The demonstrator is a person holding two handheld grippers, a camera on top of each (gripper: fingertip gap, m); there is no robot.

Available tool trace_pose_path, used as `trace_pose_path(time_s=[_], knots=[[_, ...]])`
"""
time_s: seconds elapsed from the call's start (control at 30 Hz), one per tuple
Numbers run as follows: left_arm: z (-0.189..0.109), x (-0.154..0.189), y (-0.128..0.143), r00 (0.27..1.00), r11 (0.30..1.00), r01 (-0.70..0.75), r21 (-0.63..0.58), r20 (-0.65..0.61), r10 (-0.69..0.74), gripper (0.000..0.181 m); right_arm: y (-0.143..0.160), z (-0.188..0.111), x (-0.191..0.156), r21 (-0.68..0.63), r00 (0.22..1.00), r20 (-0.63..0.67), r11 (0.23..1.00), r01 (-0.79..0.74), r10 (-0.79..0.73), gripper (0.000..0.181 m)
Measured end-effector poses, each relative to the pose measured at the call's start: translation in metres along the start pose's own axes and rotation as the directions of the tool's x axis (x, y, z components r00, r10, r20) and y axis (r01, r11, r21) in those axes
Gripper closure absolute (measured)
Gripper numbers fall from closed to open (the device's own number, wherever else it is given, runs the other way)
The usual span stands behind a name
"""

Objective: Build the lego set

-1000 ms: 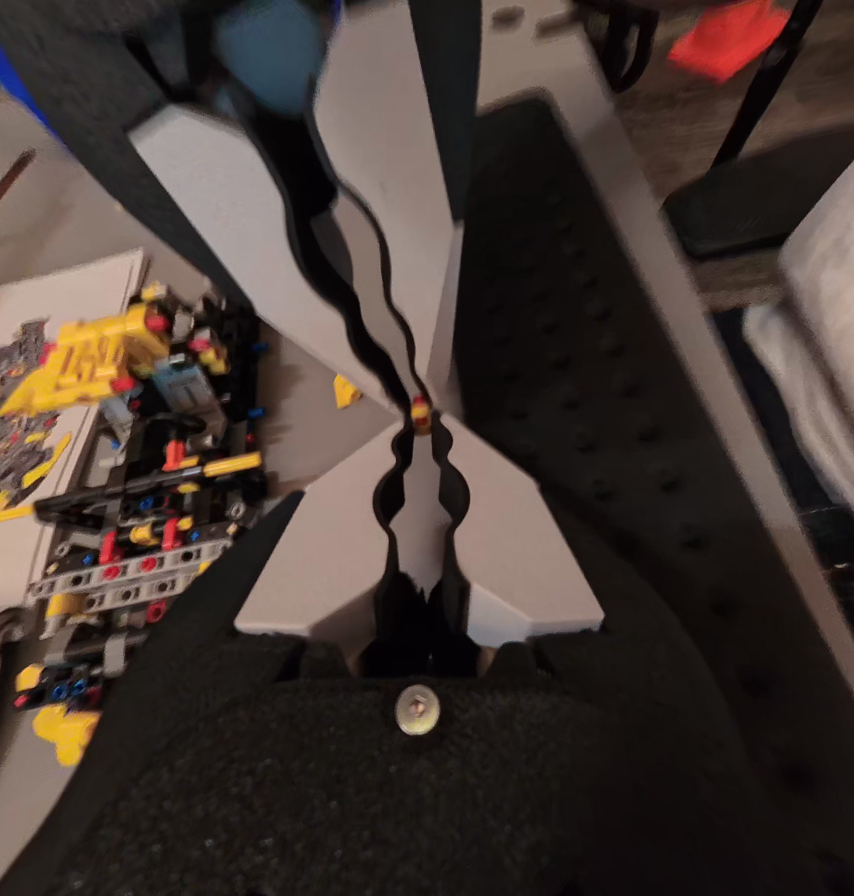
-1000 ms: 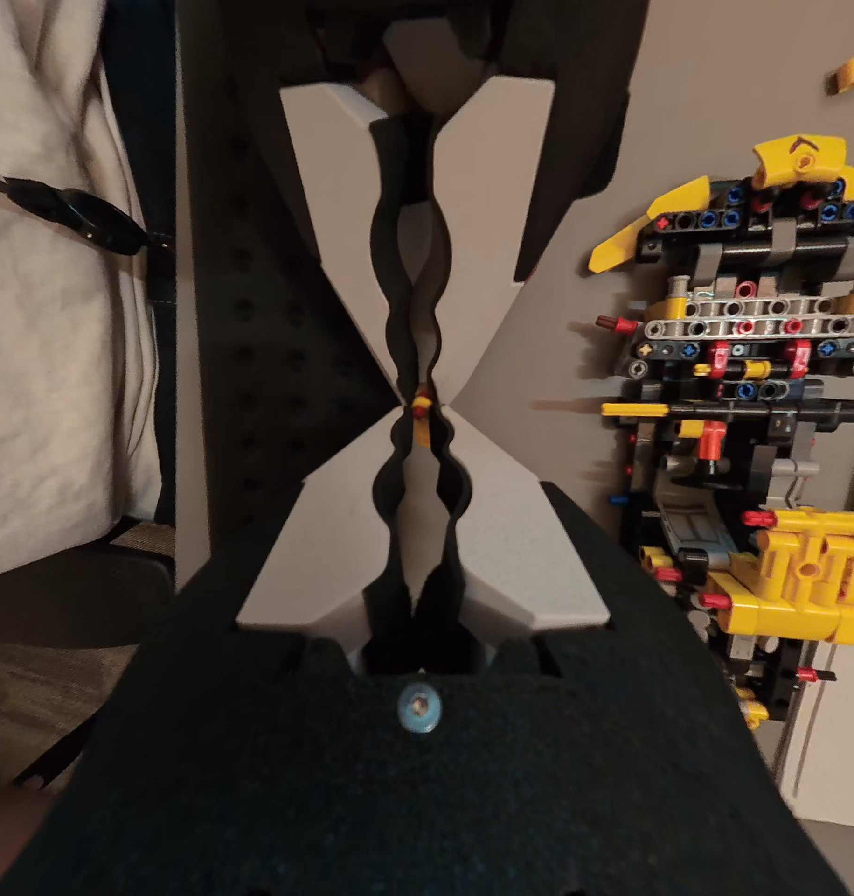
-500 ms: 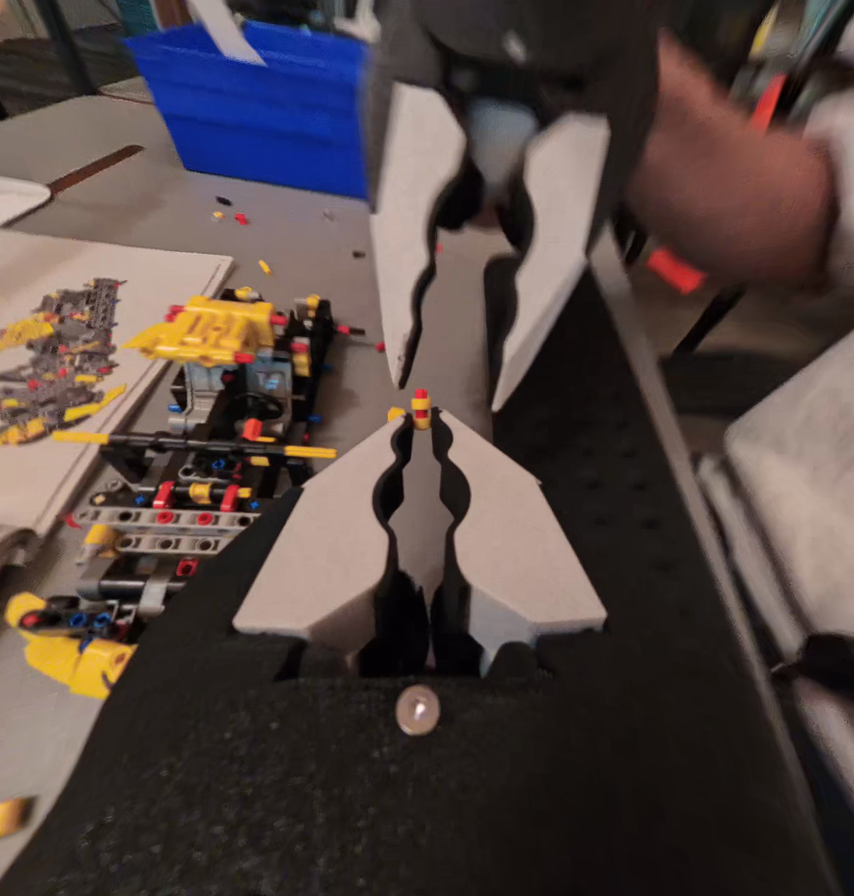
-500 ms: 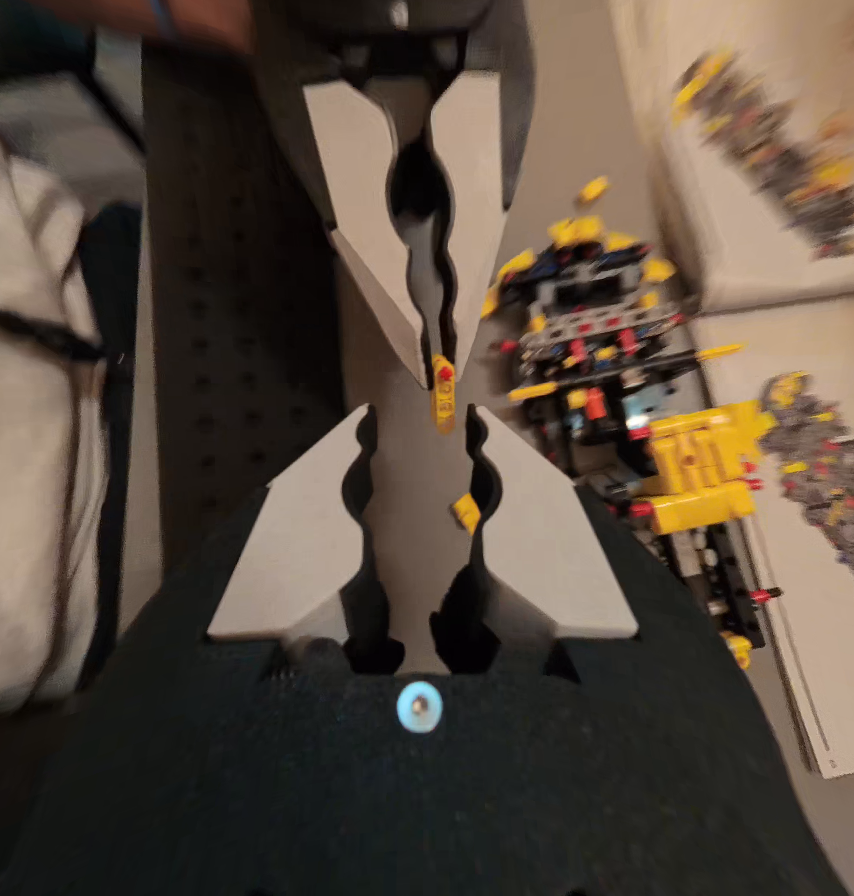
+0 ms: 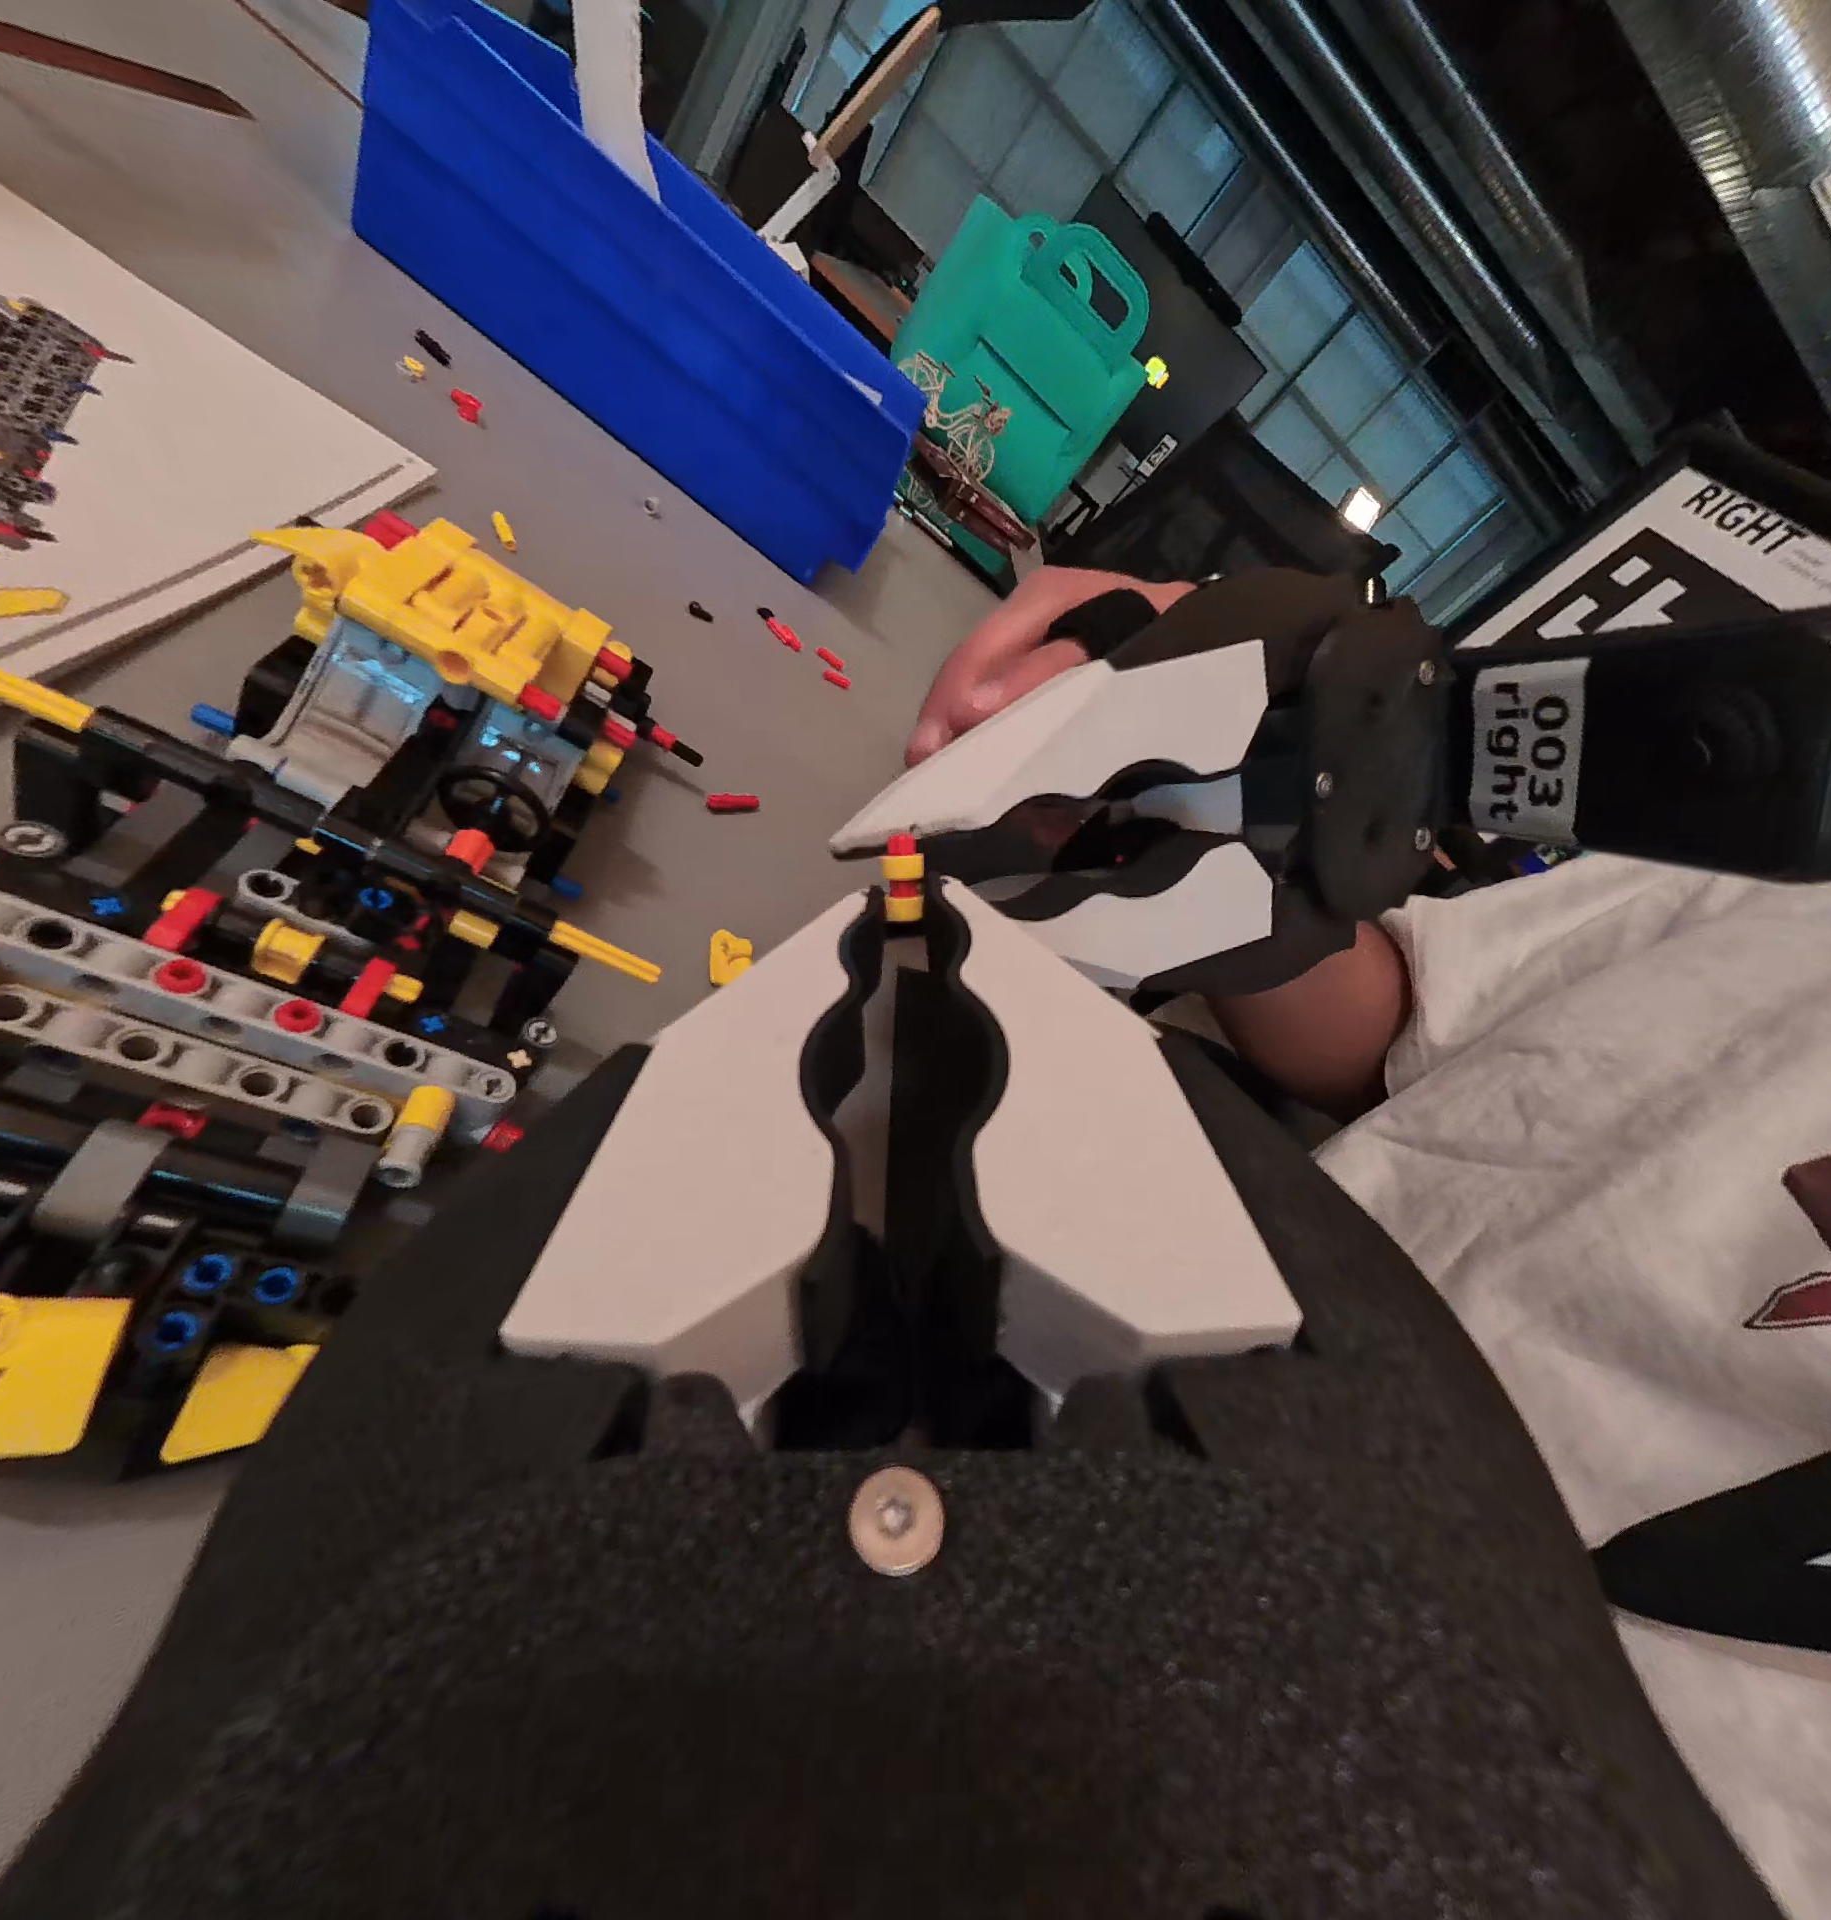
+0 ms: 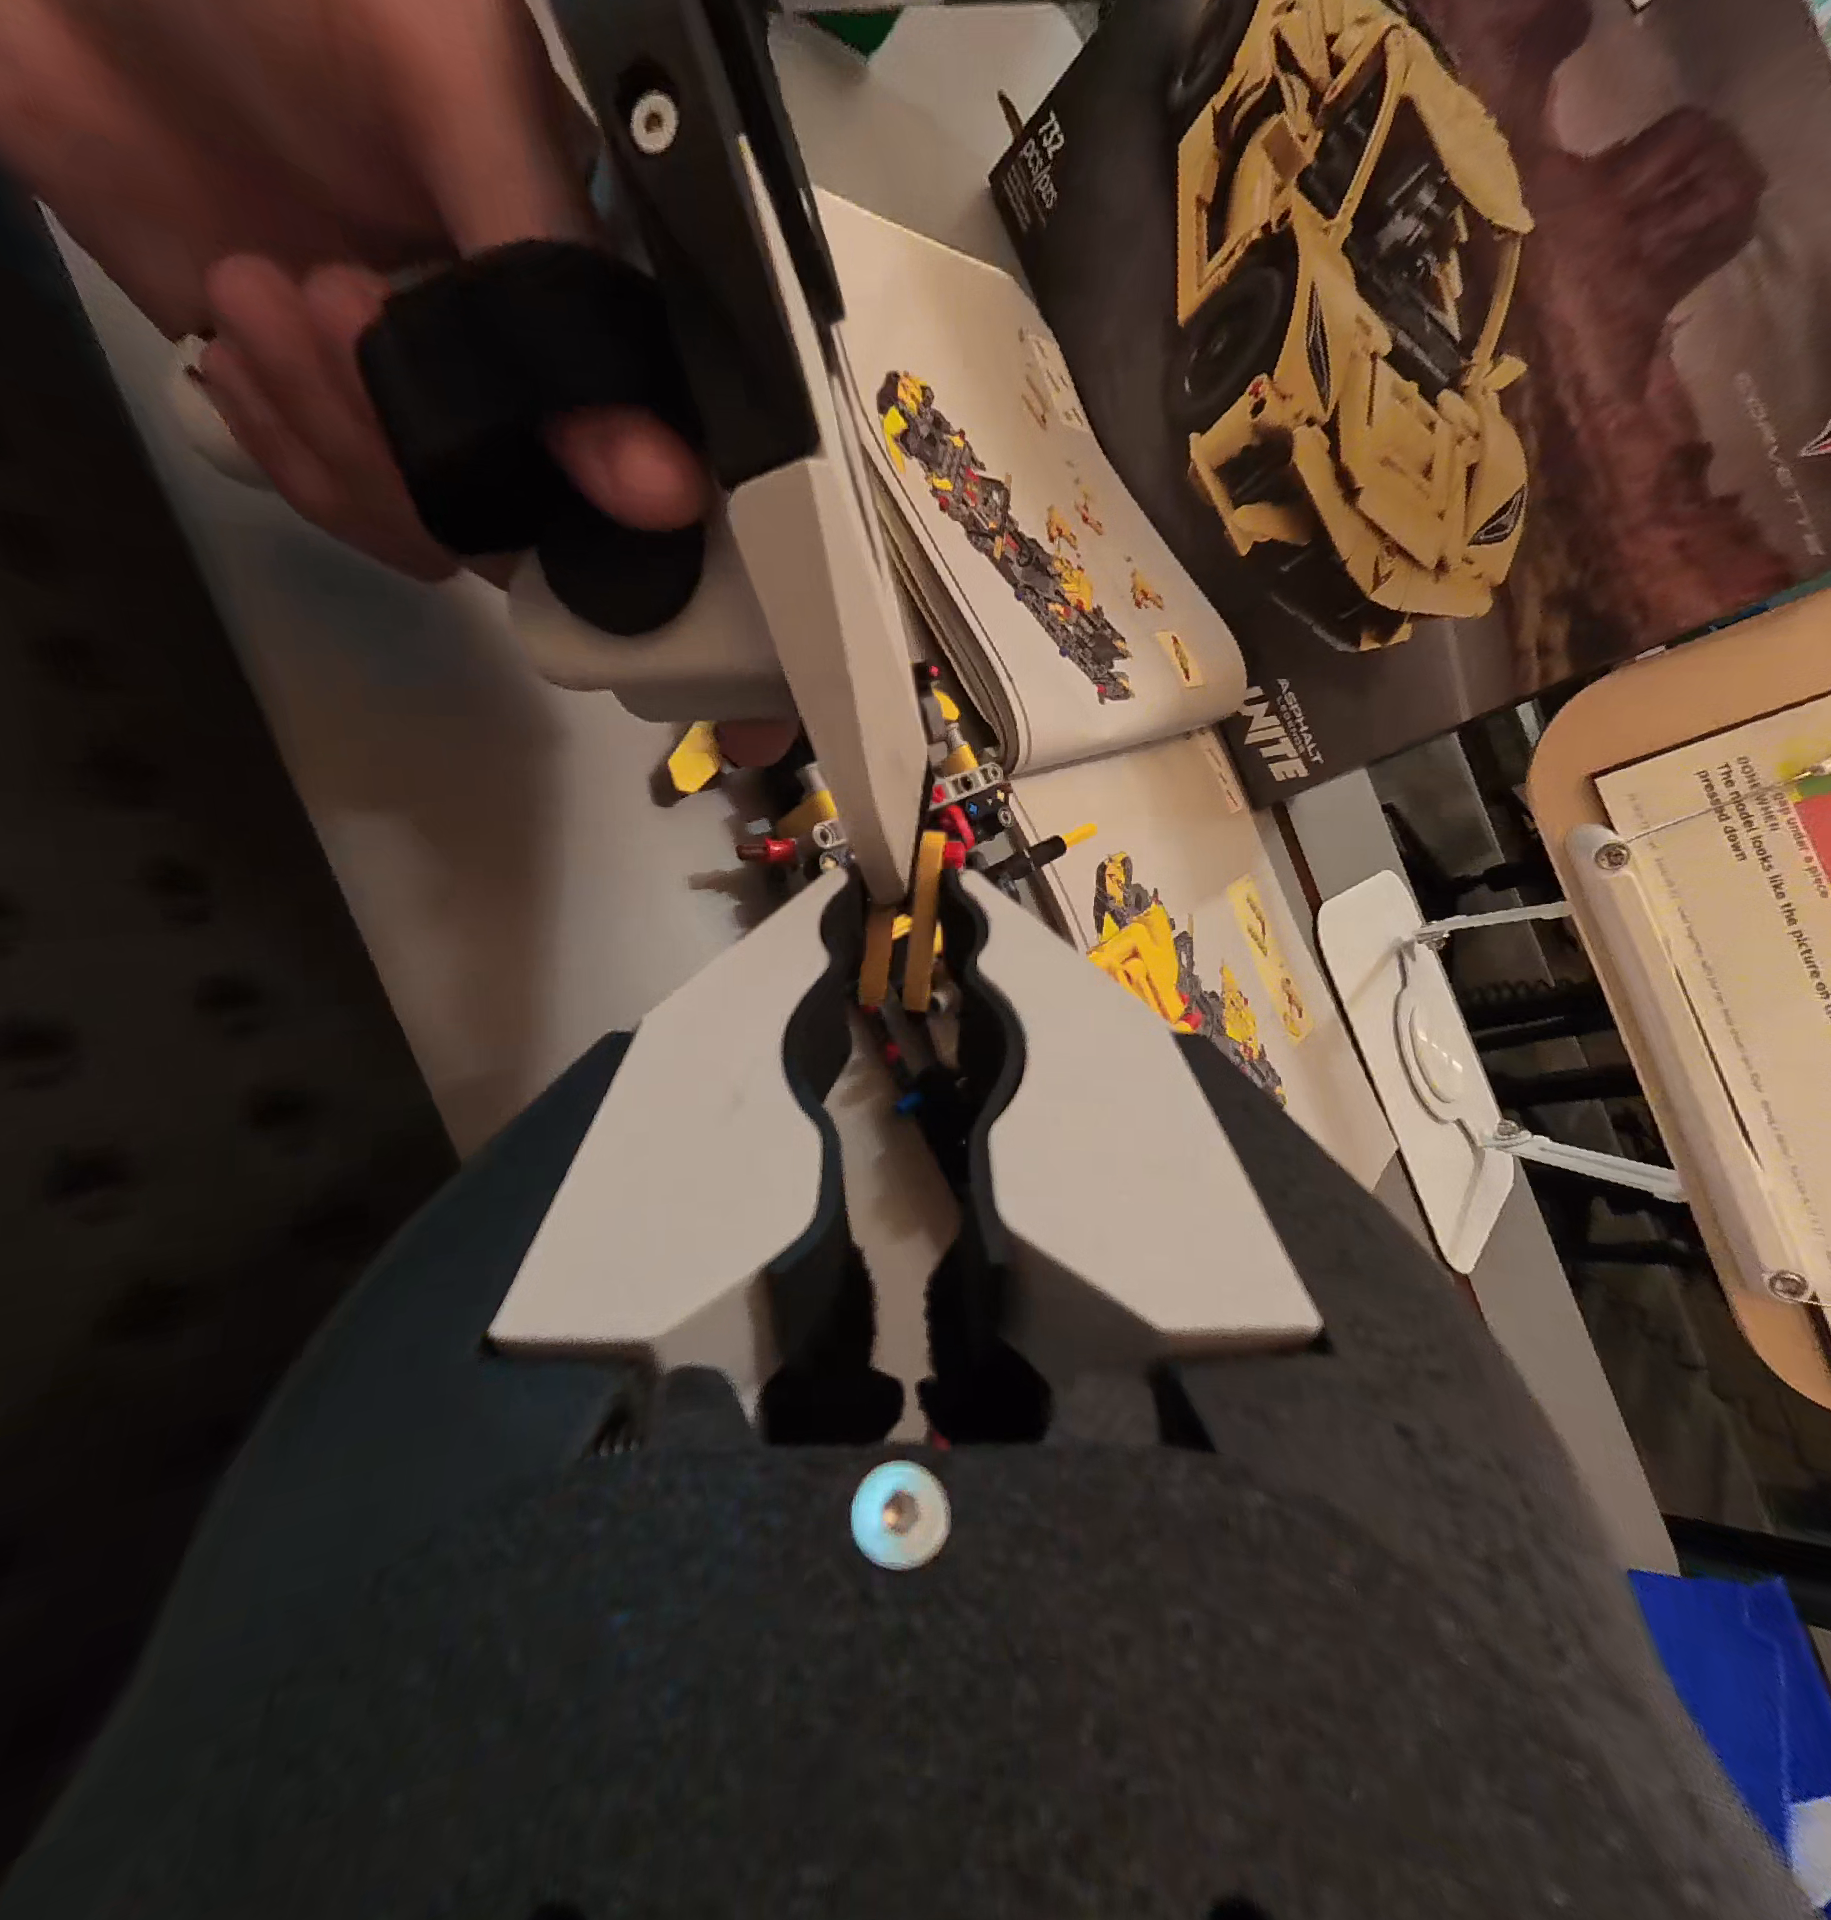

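Observation:
My left gripper [image 5: 903,904] is shut on a small yellow and red Lego piece [image 5: 903,881] that sticks out of its tips. My right gripper [image 6: 903,899] is open by a narrow gap. In the right wrist view, its jaws stand on either side of the yellow piece [image 6: 926,904] and of a left finger [image 6: 869,727]. In the left wrist view, the right gripper's upper finger [image 5: 1046,738] touches the top of the piece. The part-built yellow and black car model [image 5: 298,883] lies on the grey table to the left.
An open instruction booklet [image 5: 163,457] lies left of the model, with a blue bin [image 5: 620,270] behind it. Red pins [image 5: 729,800] and a small yellow part [image 5: 729,954] are scattered on the table [image 5: 630,582]. The set's box [image 6: 1410,364] stands past the booklet [image 6: 1046,520]. A hand holds each gripper. Less than 4 cm separates the two grippers' tips.
One second ago both grippers pinched the piece tip to tip. The right one then opened and drew back. Now it has returned at an angle with a narrower gap. The left keeps its hold.

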State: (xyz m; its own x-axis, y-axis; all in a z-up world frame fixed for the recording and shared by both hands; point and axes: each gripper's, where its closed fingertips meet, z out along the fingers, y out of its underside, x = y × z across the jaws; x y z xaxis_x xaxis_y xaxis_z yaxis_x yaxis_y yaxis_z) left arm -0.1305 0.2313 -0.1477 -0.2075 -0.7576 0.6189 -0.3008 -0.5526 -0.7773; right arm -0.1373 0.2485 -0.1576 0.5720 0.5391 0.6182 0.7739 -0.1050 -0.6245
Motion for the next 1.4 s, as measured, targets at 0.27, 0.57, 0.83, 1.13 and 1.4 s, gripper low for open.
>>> trace_pose_path(time_s=[0.27,0.57,0.83,1.13,1.4], knots=[[-0.004,0.002,0.0,0.998,0.999,0.04,-0.025,-0.045,-0.041,0.172,-0.001,0.0,-0.004,-0.006,0.994,0.088,0.998,-0.058,0.058,0.171],[-0.016,0.013,0.0,0.917,0.914,-0.393,-0.097,0.035,0.398,0.153,-0.005,-0.011,-0.008,0.14,0.867,0.345,0.894,-0.426,0.359,0.171],[-0.006,0.03,0.005,0.874,0.873,-0.485,-0.06,-0.012,0.485,0.156,-0.018,-0.025,-0.019,0.229,0.757,0.519,0.789,-0.57,0.396,0.171],[-0.008,0.03,0.005,0.819,0.818,-0.571,-0.068,0.023,0.574,0.178,-0.02,-0.021,-0.032,0.194,0.716,0.578,0.786,-0.587,0.392,0.171],[-0.011,0.036,0.008,0.834,0.831,-0.551,-0.071,-0.033,0.55,0.159,-0.025,-0.029,-0.032,0.216,0.684,0.622,0.756,-0.618,0.382,0.171]])
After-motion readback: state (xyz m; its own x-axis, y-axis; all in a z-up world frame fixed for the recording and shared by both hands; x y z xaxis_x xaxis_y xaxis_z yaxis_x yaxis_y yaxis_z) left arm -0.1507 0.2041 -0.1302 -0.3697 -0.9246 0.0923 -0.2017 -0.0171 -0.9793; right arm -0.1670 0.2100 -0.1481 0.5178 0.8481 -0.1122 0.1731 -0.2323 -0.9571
